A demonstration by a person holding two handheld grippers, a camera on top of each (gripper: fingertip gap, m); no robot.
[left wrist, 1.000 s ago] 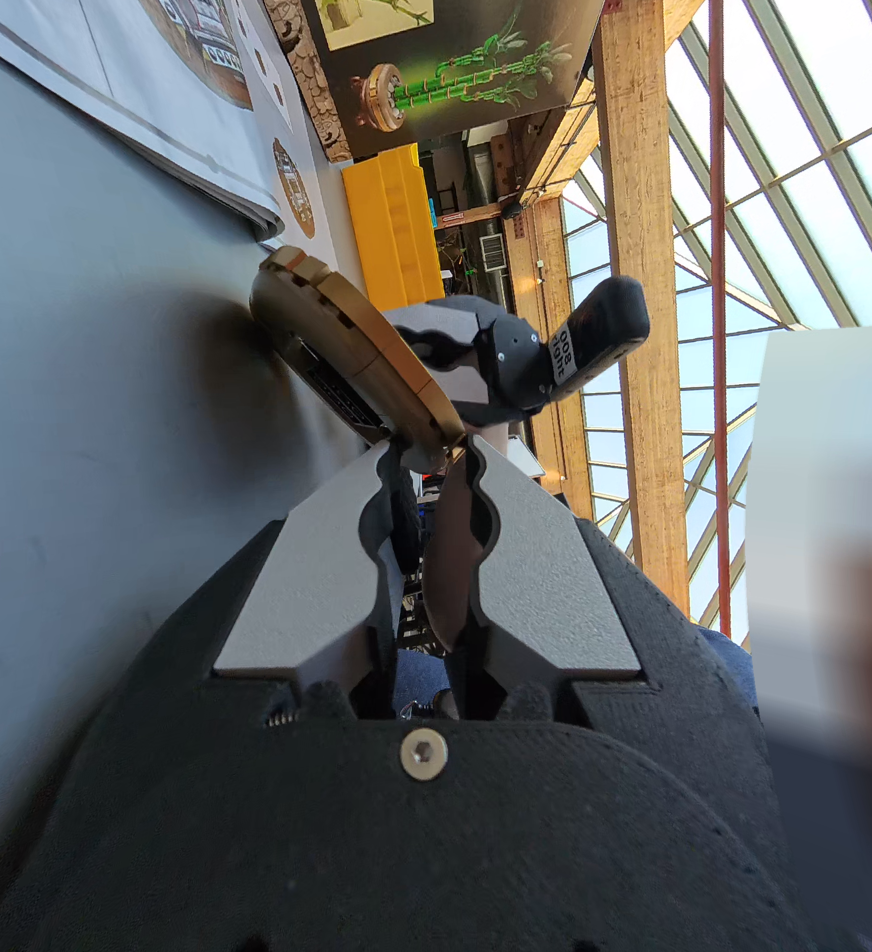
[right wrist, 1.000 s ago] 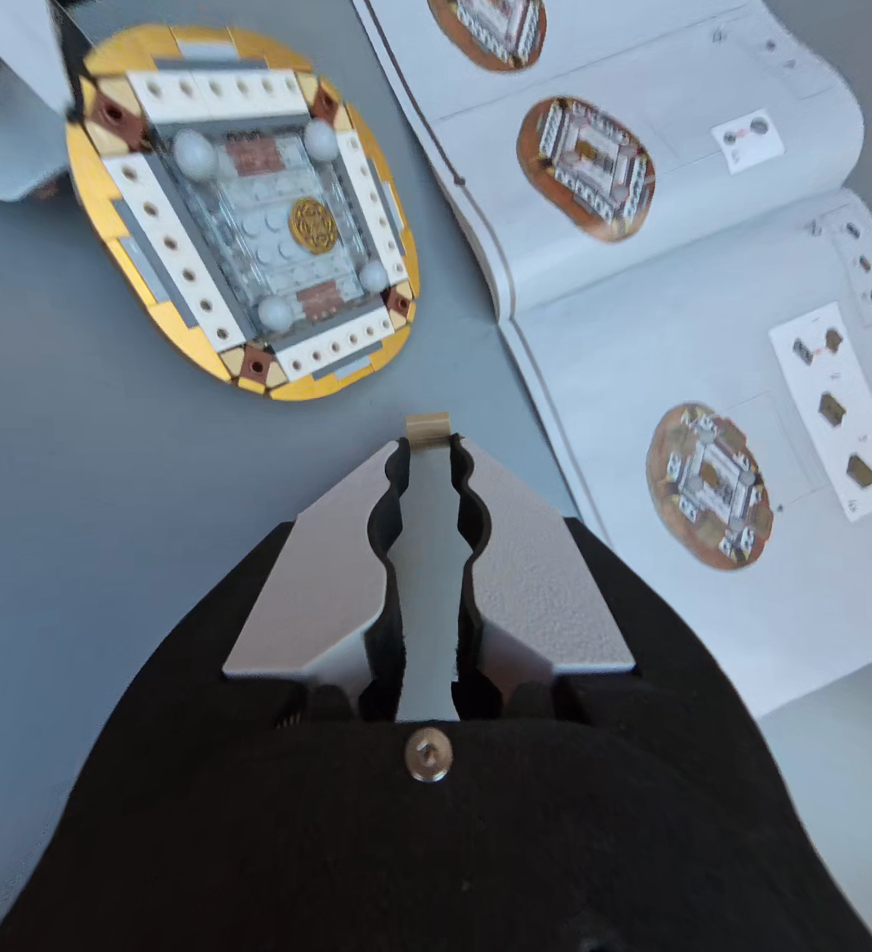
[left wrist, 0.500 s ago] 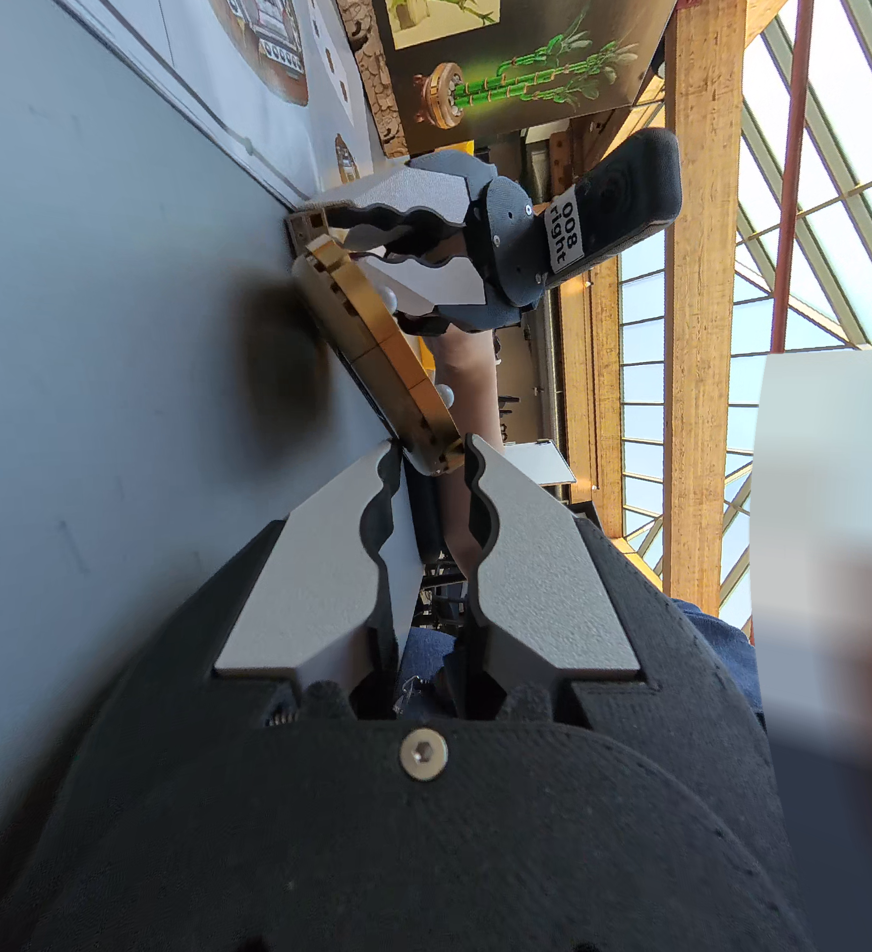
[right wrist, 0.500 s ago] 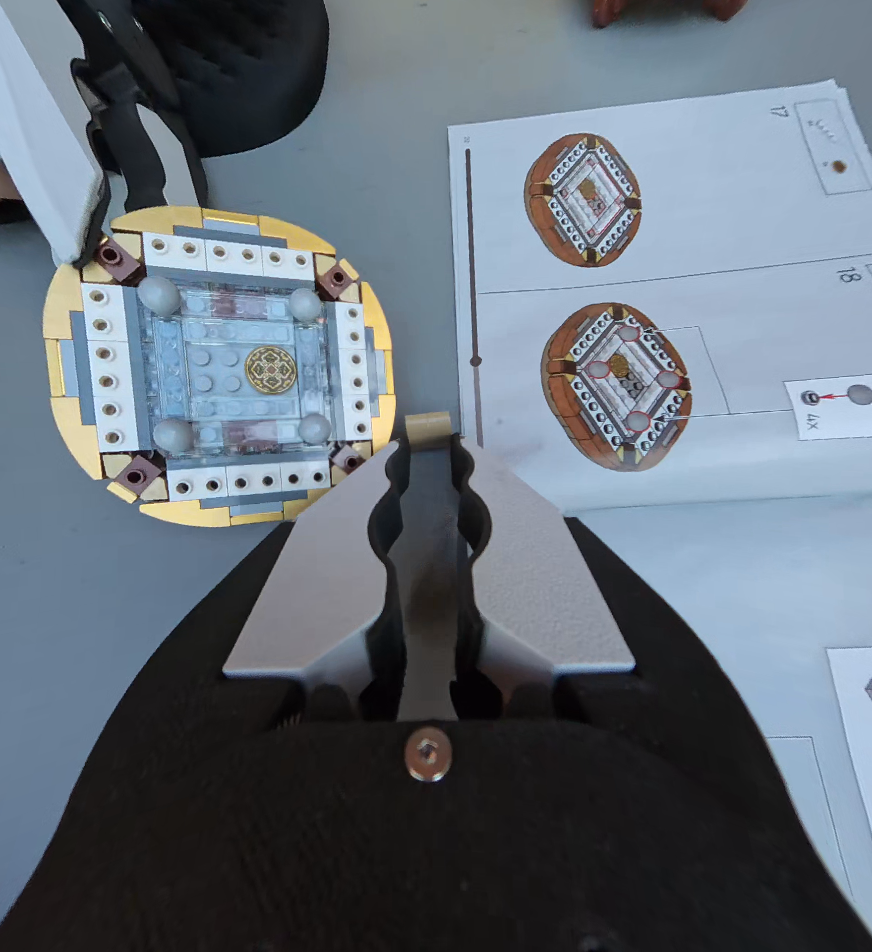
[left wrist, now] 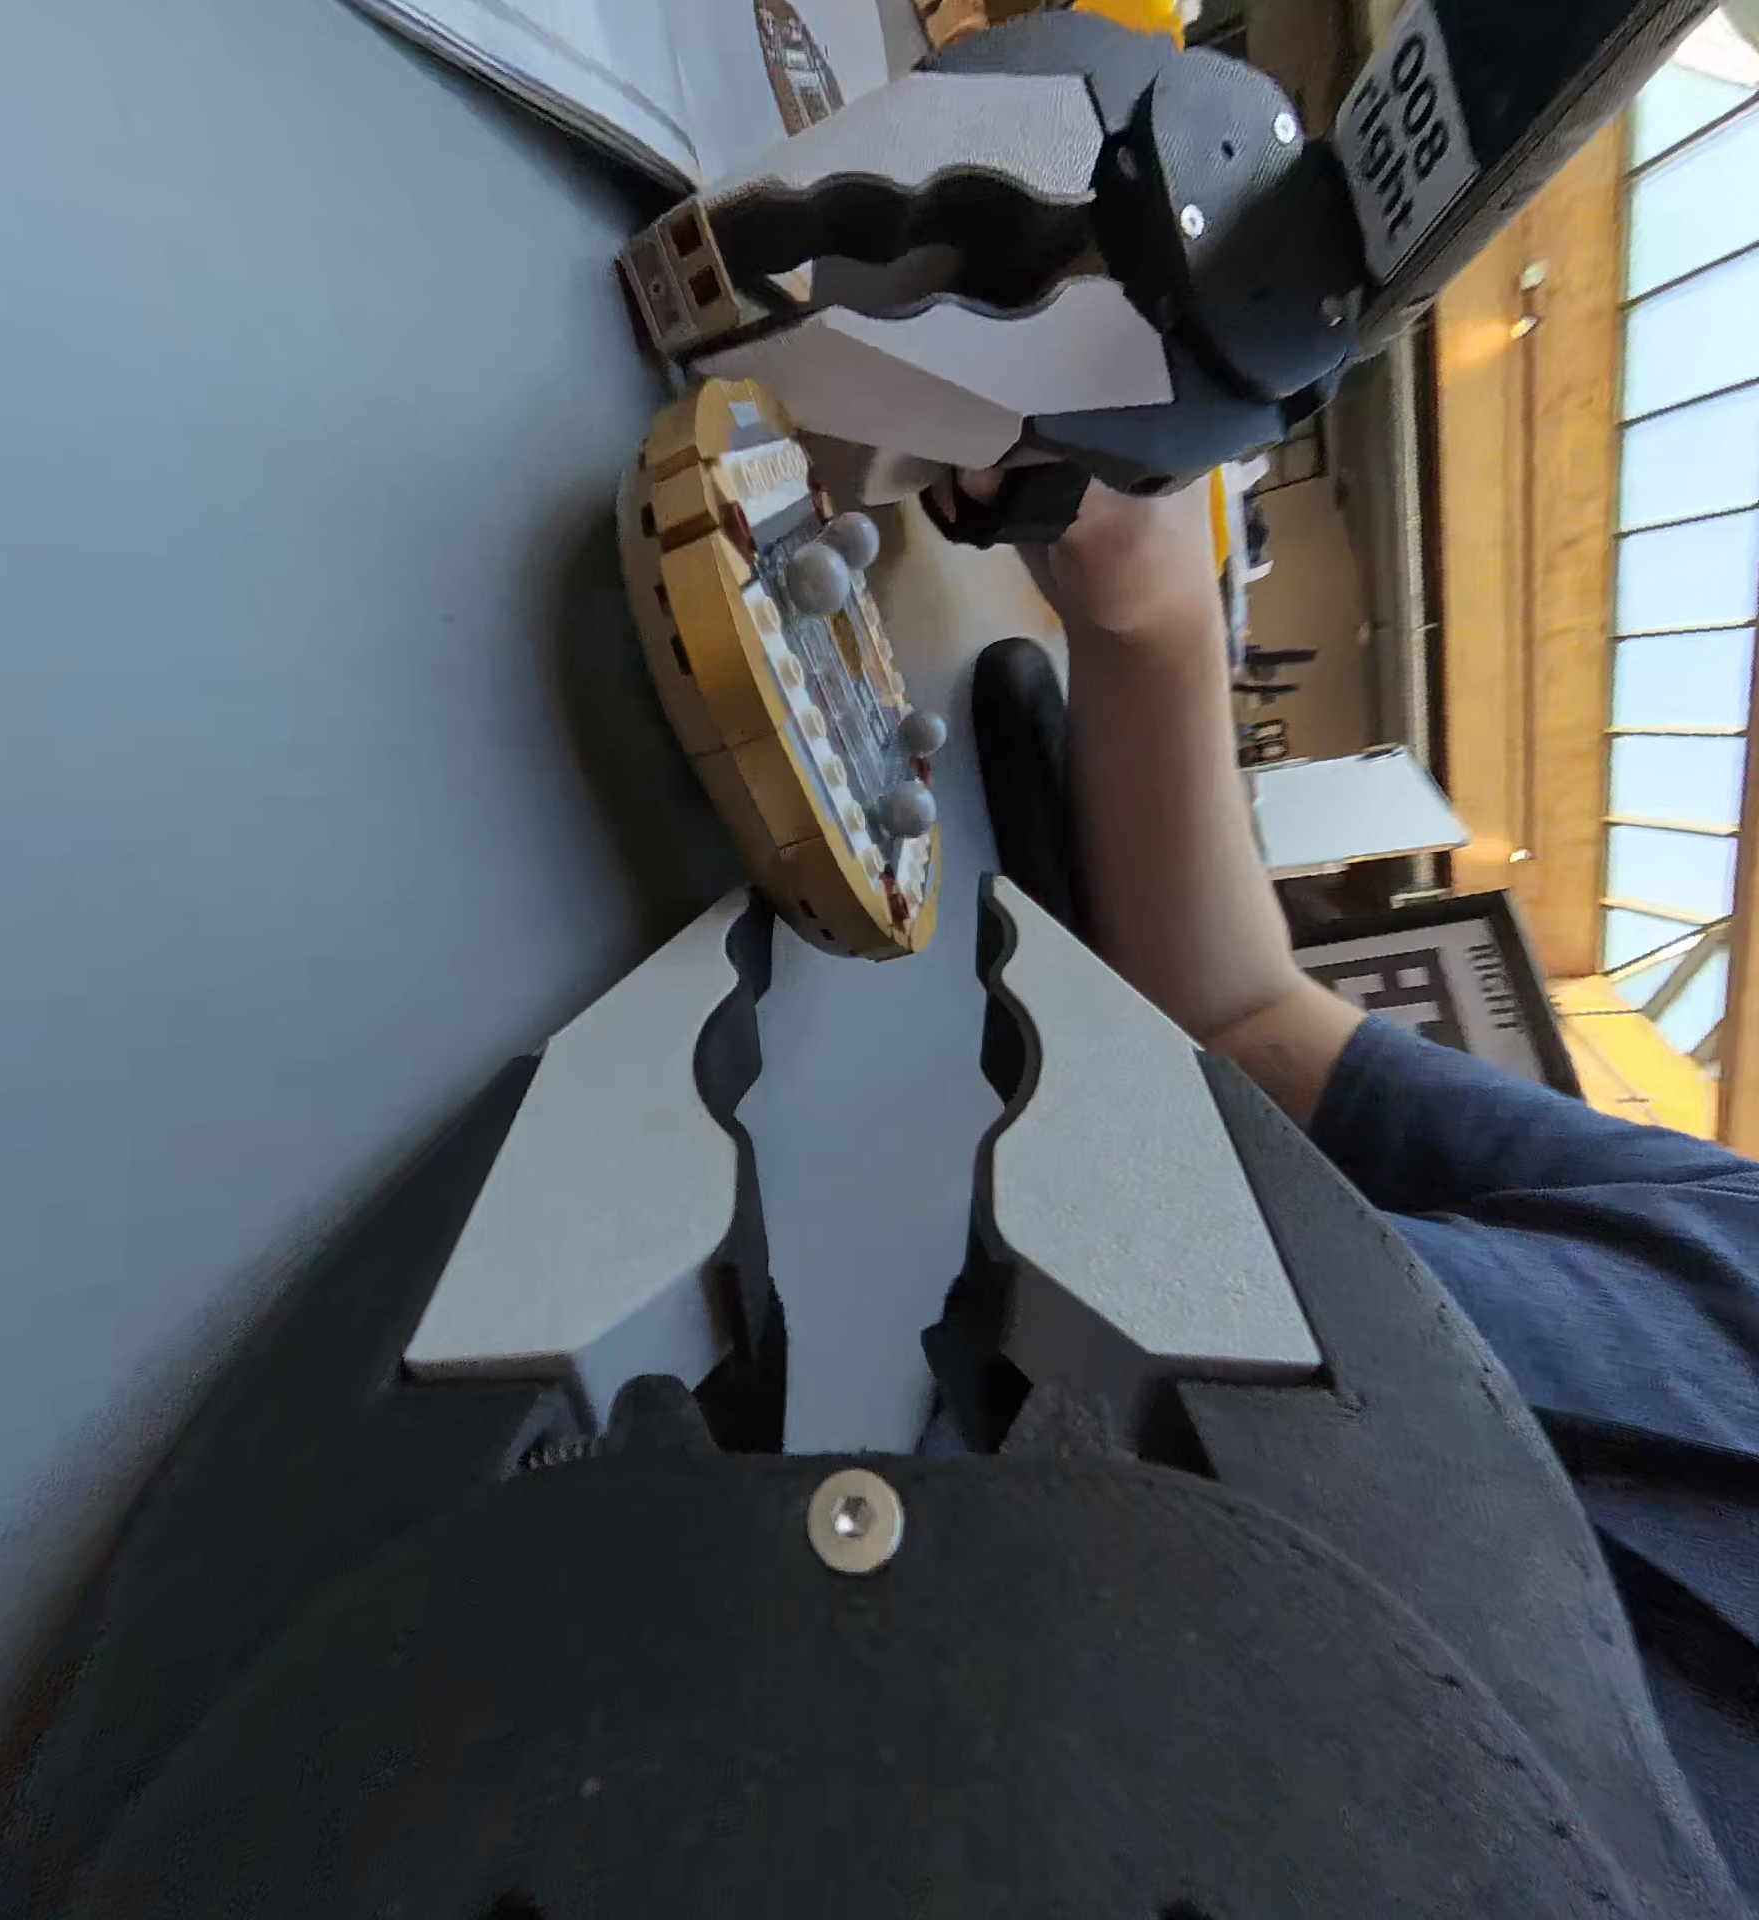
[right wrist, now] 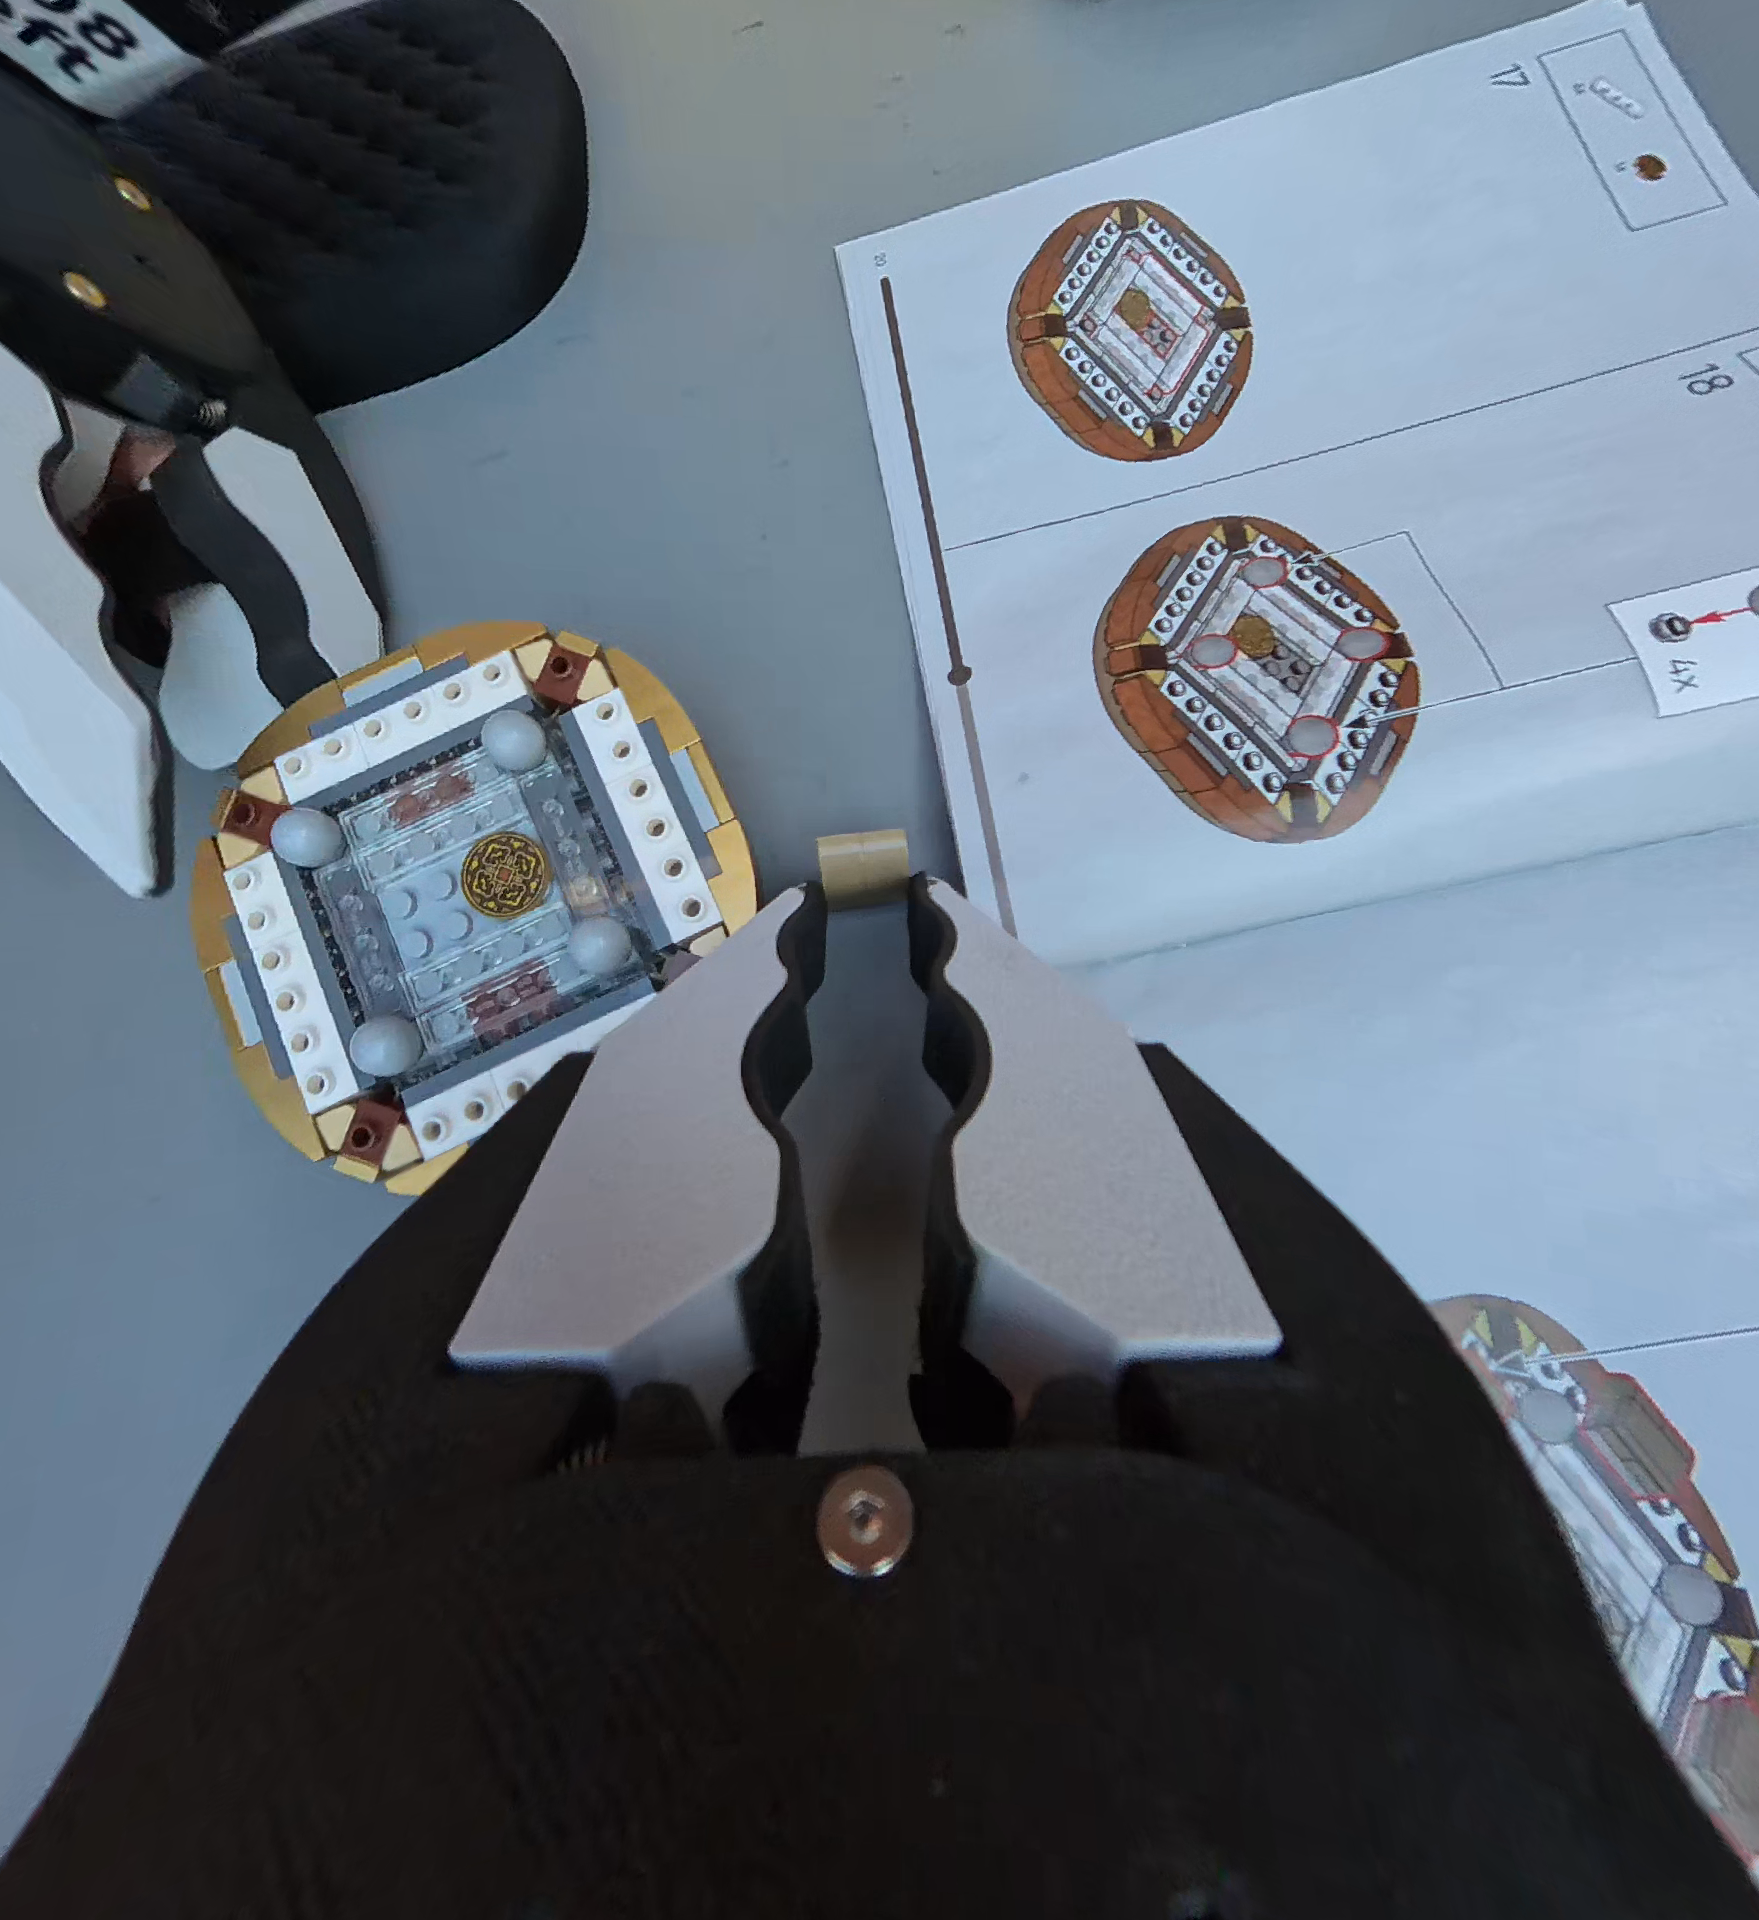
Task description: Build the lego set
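Note:
The round gold-rimmed lego model (right wrist: 470, 904) lies flat on the grey table (right wrist: 75, 1299), with white studded bars, several grey balls and a gold disc in its middle. My left gripper (left wrist: 870, 899) is open. The model's near edge (left wrist: 833, 914) sits between its tips without being clamped. The left gripper also shows in the right wrist view (right wrist: 231, 769), at the model's upper-left rim. My right gripper (right wrist: 862, 894) is shut on a small tan brick (right wrist: 862, 868), just right of the model. In the left wrist view the right gripper (left wrist: 724, 286) holds the tan brick (left wrist: 677, 275) just beyond the model's far edge.
An open instruction booklet (right wrist: 1374, 468) lies on the table right of the model, close to the tan brick. It also shows in the left wrist view (left wrist: 584, 94). A person's forearm (left wrist: 1145, 748) in a blue sleeve reaches in behind the right gripper. One gripper's finger ends stand about 11 cm off the other's.
My left gripper has opened and let go of the model's edge. The model, held tilted before, now lies flat. My right gripper has come closer to the model with the tan brick.

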